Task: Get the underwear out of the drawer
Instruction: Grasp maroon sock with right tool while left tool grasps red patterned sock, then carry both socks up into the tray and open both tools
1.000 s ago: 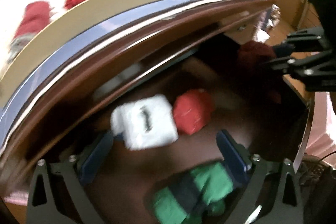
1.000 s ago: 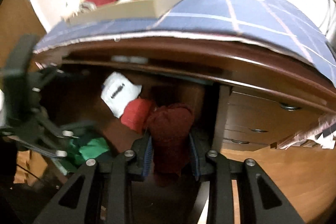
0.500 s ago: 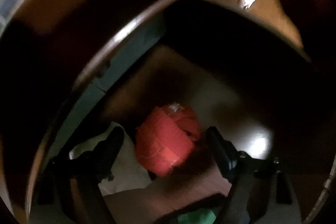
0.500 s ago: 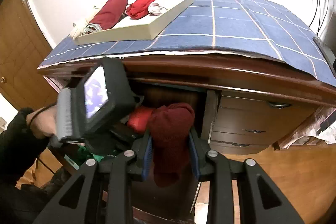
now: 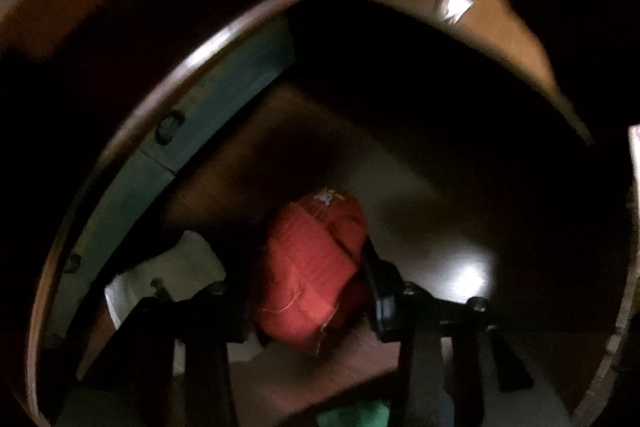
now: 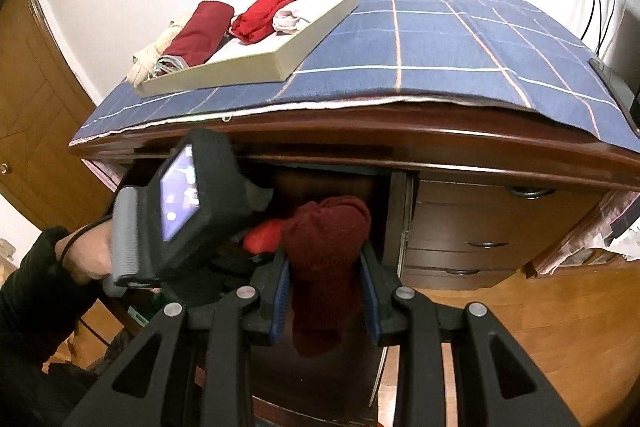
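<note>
1. The left tongs (image 5: 308, 291) reach into the dark open drawer (image 5: 460, 219), and their jaws have just been closing around a folded red underwear bundle (image 5: 316, 267). The right-hand finger lies against the cloth; the left-hand finger is lost in shadow, so the grip may well be one-sided. If it is lifted like that, the bundle could slip out and drop back into the drawer.
2. The red bundle is a loose fold with a seam and a small label at its far end. A pinch on the outer layer only could let it unroll and trail, catching on the drawer front or the edge of the chest above.
3. A white folded piece (image 5: 168, 279) lies just beside the red one on the left, and a green piece (image 5: 356, 415) lies near the drawer front. Either could be snagged and dragged along.
4. The right tongs (image 6: 326, 291), held outside the drawer, are closed on a dark maroon underwear roll (image 6: 326, 259) that stands up between the blue pads and hangs a little below them. It looks firmly held, though a knock from the left device (image 6: 188, 211), which is close by, could loosen it.
5. More folded pieces already sit in a cream tray (image 6: 256, 67) on the blue checked cloth (image 6: 460, 59).
</note>
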Demonstrator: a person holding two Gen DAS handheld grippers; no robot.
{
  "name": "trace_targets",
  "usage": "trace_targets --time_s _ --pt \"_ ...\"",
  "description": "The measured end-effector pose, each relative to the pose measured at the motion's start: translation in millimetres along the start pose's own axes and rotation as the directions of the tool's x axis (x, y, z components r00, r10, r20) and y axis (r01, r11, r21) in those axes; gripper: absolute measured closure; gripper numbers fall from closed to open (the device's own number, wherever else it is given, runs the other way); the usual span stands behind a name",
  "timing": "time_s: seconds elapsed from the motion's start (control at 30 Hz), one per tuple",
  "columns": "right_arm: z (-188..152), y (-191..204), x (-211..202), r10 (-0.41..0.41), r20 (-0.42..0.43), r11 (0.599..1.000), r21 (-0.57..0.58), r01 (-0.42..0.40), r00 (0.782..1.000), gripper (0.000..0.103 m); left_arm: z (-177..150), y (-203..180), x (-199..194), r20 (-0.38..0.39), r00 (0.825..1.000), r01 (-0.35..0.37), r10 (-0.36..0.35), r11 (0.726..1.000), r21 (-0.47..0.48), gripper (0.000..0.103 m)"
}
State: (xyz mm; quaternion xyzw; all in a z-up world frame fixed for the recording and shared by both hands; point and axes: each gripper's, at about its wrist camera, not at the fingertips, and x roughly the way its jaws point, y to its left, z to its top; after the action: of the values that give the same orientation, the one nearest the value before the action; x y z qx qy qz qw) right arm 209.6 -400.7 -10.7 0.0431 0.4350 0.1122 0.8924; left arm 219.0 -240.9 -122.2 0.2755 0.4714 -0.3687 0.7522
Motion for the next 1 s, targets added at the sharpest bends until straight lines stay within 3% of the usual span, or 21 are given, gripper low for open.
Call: trace_targets --time_s 0.17,0.4,0.7,0.9,1.0 --pt "6 -1 -5 -0.003 0.017 1.0 0.029 0.002 1.0 0.07 -4 12 -37 0.111 0.993 0.049 -0.044 0.998 -0.041 0.062" --pt "19 13 -20 0.009 0.059 1.0 0.008 -0.009 0.998 0.07 -24 25 -87 0.239 0.97 0.069 -0.042 0.992 -0.104 0.062" --pt "53 52 -34 0.089 0.136 0.996 -0.036 -0.085 0.987 0.07 -58 52 -172 0.36 0.93 0.009 0.077 0.973 -0.231 0.062" --pt "79 81 -30 0.164 0.158 0.986 -0.044 -0.159 0.974 0.07 -76 83 -232 0.426 0.886 -0.048 0.186 0.948 -0.315 0.062" --pt "99 93 -22 0.218 0.169 0.975 -0.009 -0.22 0.961 0.07 -75 95 -242 0.443 0.867 -0.07 0.228 0.936 -0.344 0.062"
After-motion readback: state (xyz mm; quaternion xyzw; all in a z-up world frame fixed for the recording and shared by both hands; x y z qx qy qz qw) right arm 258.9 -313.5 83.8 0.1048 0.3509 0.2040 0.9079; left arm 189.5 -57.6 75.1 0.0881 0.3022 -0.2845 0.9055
